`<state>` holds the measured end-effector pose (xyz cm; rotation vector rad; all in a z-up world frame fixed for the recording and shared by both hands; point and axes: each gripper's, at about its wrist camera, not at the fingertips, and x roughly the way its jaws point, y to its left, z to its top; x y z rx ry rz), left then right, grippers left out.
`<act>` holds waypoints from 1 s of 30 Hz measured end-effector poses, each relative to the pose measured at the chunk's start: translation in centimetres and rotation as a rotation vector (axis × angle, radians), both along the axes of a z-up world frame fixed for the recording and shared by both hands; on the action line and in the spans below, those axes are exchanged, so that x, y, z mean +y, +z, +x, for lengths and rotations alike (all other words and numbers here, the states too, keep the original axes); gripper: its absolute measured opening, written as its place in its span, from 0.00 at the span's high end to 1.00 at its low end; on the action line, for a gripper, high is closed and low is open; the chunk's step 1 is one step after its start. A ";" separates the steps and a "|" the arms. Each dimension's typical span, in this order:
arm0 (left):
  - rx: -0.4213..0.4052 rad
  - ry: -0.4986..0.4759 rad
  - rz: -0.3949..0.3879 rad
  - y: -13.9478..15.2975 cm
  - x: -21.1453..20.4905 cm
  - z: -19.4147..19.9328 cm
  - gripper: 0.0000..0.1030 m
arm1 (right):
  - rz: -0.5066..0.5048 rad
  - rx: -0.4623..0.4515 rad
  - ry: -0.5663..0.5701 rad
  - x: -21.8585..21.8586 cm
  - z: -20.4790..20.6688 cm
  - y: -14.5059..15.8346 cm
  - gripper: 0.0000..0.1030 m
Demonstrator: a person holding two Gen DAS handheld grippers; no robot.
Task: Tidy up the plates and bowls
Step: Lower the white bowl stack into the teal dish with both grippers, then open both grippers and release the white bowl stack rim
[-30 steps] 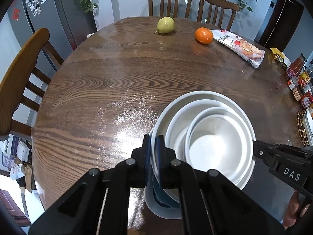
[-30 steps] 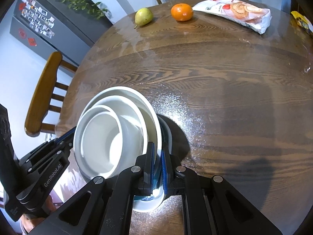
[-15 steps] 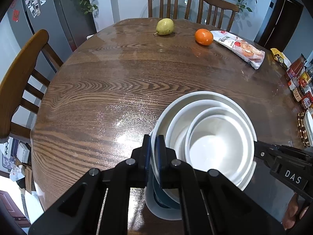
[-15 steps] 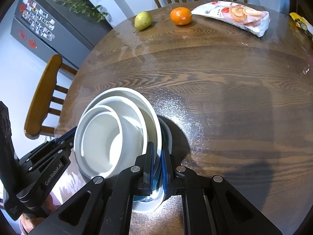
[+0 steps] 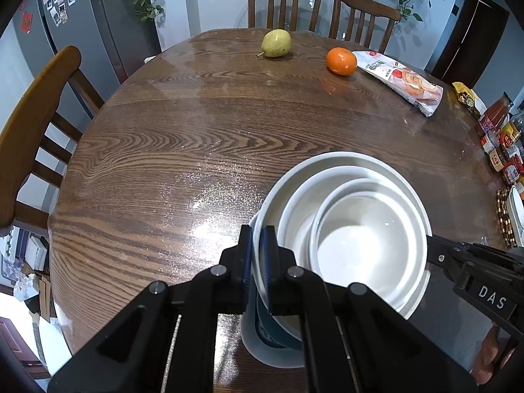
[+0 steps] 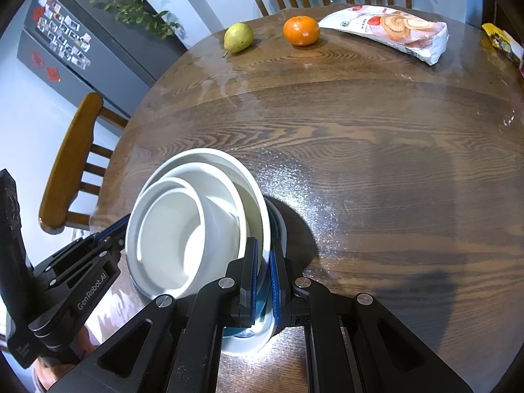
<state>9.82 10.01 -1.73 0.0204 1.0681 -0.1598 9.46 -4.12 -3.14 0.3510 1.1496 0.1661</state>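
Observation:
A stack of three nested white bowls [image 5: 357, 229] sits over a white and blue plate [image 5: 271, 344] near the front edge of the round wooden table [image 5: 196, 137]. My left gripper [image 5: 257, 249] is shut on the left rim of the largest bowl. My right gripper [image 6: 263, 262] is shut on the right rim of the same stack [image 6: 183, 229], with the plate [image 6: 249, 337] below it. Each gripper shows in the other's view at the far side of the stack.
A pear [image 5: 276, 43], an orange [image 5: 341, 61] and a snack bag [image 5: 402, 80] lie at the far side of the table. Jars and packets [image 5: 501, 137] line the right edge. Wooden chairs stand at the left [image 5: 29, 124] and behind [image 5: 285, 3].
Both grippers and the stack of bowls have shifted slightly nearer and lower relative to the table; the grips have not changed.

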 end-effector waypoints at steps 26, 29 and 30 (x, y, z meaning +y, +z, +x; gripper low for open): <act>0.010 0.013 0.000 -0.2 0.4 0.0 0.85 | -0.029 -0.005 -0.004 0.0 0.0 0.4 0.90; 0.007 0.010 0.006 -0.2 0.4 0.0 0.84 | -0.031 -0.004 -0.002 0.1 0.0 0.4 0.90; 0.006 0.010 0.009 -0.2 0.4 -0.1 0.83 | -0.031 -0.002 -0.002 0.1 0.0 0.4 0.90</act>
